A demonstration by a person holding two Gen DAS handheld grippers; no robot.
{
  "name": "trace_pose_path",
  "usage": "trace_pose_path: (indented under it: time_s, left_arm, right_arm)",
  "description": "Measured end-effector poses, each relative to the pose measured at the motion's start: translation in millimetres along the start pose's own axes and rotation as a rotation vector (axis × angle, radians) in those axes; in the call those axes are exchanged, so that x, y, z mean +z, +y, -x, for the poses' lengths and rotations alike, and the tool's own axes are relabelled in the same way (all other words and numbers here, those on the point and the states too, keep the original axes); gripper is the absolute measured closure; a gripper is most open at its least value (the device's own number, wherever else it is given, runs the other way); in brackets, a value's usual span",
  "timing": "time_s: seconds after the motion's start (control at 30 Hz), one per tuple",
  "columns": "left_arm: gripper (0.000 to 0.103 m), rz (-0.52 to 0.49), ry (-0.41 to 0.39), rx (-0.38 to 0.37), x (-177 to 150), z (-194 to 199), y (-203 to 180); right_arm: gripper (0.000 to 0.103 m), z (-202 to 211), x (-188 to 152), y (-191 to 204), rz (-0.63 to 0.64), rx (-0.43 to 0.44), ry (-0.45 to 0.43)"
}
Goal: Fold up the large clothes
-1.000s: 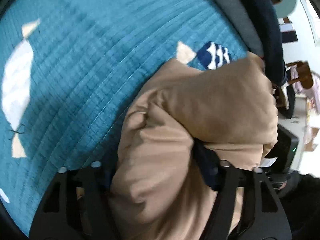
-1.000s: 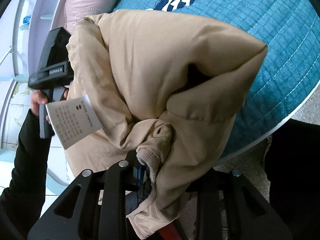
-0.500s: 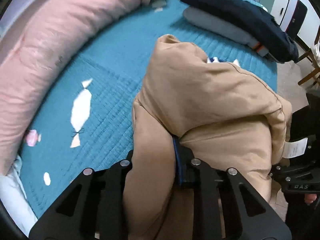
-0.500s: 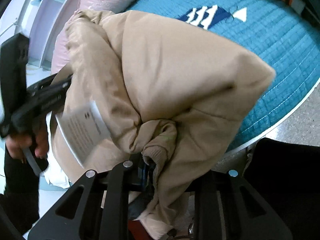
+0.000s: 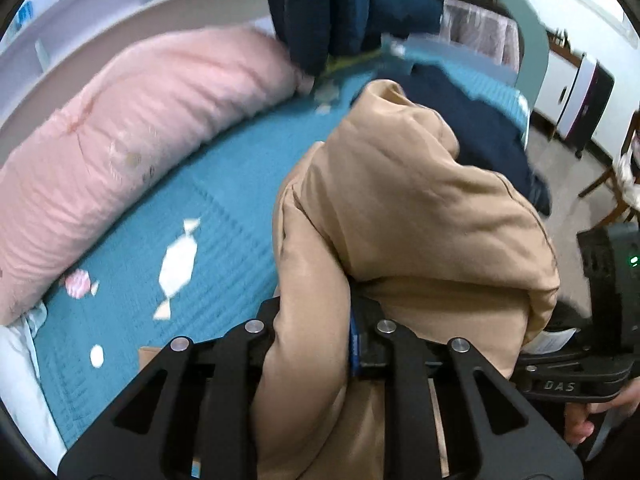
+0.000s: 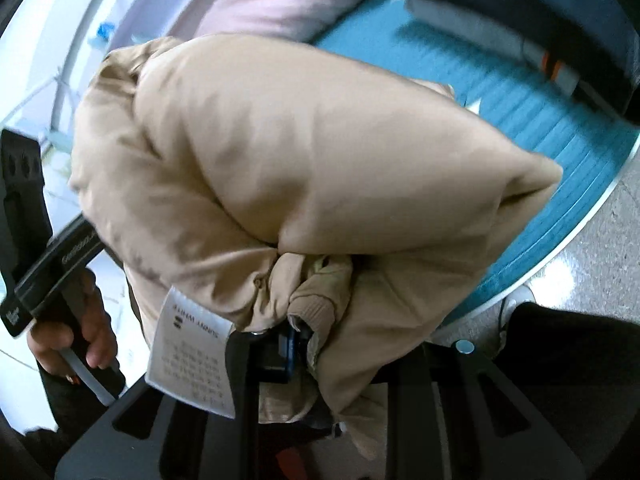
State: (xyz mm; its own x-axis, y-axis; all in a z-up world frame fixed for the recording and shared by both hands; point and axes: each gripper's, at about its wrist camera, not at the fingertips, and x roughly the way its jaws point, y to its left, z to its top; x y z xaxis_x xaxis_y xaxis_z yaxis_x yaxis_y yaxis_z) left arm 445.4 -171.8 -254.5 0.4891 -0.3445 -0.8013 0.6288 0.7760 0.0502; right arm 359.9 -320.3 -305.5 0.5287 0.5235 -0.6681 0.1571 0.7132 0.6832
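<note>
Beige padded jacket (image 5: 420,216), one garment only, is bundled into a thick folded roll and held up off the teal quilt (image 5: 224,216), carried between two grippers. In the left wrist view its long axis runs from the gripper away and upward toward the far end of the bed, with one rounded end pointing at the dark hanging clothes (image 5: 352,4); in the right wrist view the roll lies crosswise, one blunt corner pointing right over the quilt's edge. One white care label (image 6: 192,364) dangles from it near the knit cuff (image 6: 316,308).

The left gripper (image 5: 316,344) is closed down on a thick fold of the jacket, fabric filling the gap between its fingers. The right gripper (image 6: 324,364) is likewise clamped on bunched fabric by the cuff. The left hand (image 6: 76,332) is wrapped around its gripper's handle, fingers curled on the trigger.

One long pink pillow (image 5: 132,136) lies along the quilt's far side, and one navy folded garment (image 5: 480,132) sits behind the jacket
</note>
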Motion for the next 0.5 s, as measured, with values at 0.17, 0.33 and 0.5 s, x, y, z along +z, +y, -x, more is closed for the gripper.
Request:
trace_pose_path:
  time_s: [0.17, 0.33, 0.5]
  left_arm:
    - [0.083, -0.014, -0.081, -0.085, 52, 30, -18]
    - [0.083, -0.065, -0.139, -0.170, 112, 48, -39]
    - [0.083, -0.133, -0.232, -0.248, 183, 70, -76]
  right_arm:
    - [0.084, 55, 26, -3, -0.021, 0.034, -0.084]
    - [0.084, 121, 58, -2, -0.019, 0.052, -0.189]
    - [0.084, 199, 98, -3, 0.008, 0.036, -0.306]
